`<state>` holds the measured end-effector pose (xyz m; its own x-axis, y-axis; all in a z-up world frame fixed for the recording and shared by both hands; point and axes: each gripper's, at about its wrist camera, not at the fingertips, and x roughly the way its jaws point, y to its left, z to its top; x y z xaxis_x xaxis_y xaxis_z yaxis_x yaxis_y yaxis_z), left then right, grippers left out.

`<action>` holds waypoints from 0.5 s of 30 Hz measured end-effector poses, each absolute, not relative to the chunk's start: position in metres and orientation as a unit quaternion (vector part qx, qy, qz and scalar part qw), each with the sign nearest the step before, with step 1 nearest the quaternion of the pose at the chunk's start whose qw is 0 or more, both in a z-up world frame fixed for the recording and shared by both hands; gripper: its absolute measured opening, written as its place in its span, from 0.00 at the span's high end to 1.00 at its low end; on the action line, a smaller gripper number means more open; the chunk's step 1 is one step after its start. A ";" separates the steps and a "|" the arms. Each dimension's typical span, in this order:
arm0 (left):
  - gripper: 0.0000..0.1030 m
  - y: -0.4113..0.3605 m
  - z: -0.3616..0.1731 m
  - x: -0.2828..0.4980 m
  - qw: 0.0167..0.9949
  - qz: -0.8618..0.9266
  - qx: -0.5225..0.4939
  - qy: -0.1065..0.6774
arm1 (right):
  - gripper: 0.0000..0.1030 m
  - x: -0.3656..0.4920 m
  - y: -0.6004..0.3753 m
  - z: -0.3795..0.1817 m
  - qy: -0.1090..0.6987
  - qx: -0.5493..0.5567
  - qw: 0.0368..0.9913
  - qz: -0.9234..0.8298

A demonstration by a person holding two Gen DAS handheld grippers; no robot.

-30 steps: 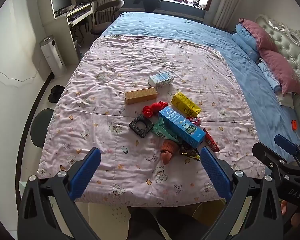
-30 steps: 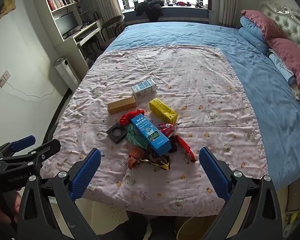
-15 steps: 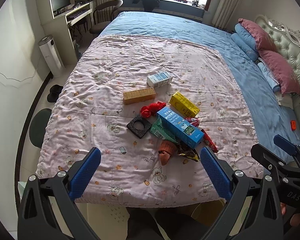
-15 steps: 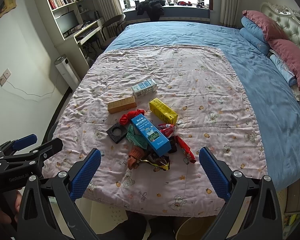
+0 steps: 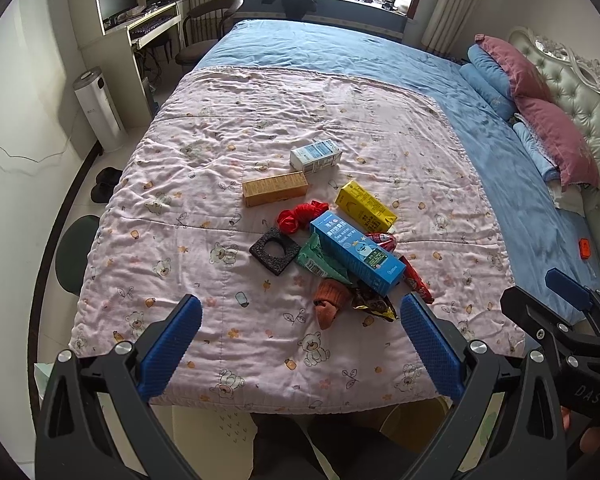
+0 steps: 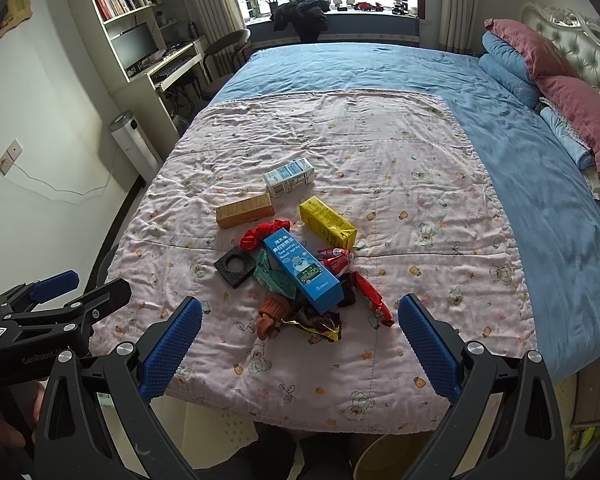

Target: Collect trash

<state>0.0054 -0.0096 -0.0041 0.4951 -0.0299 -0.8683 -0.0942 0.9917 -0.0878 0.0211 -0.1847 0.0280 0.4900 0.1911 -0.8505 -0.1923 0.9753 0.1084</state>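
Nothing is judged collected yet: all the trash lies on the pink quilt [image 5: 204, 168], clustered around the blue box [image 5: 356, 254], with a yellow carton [image 5: 364, 206] just beyond it. The left gripper [image 5: 298, 340] and right gripper [image 6: 300, 338] are held spread wide, empty, above the quilt's near edge.

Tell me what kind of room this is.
A bedroom: a large bed with pillows against a tufted headboard, plus a computer desk by the window.
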 end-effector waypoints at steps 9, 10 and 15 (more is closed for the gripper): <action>0.04 -0.008 -0.007 0.004 0.861 0.015 -0.069 0.503 | 0.08 0.024 -0.180 0.026 0.493 -0.003 0.863 0.111; 0.04 -0.009 -0.007 0.004 0.861 0.015 -0.069 0.503 | 0.08 0.024 -0.179 0.025 0.493 -0.005 0.863 0.110; 0.04 -0.008 -0.008 0.004 0.861 0.014 -0.072 0.504 | 0.08 0.025 -0.177 0.025 0.493 -0.006 0.863 0.110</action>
<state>0.0042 -0.0079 -0.0077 0.4913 -0.0487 -0.8696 -0.0967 0.9892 -0.1100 0.0250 -0.1774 0.0255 0.4887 0.1841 -0.8528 -0.1964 0.9756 0.0981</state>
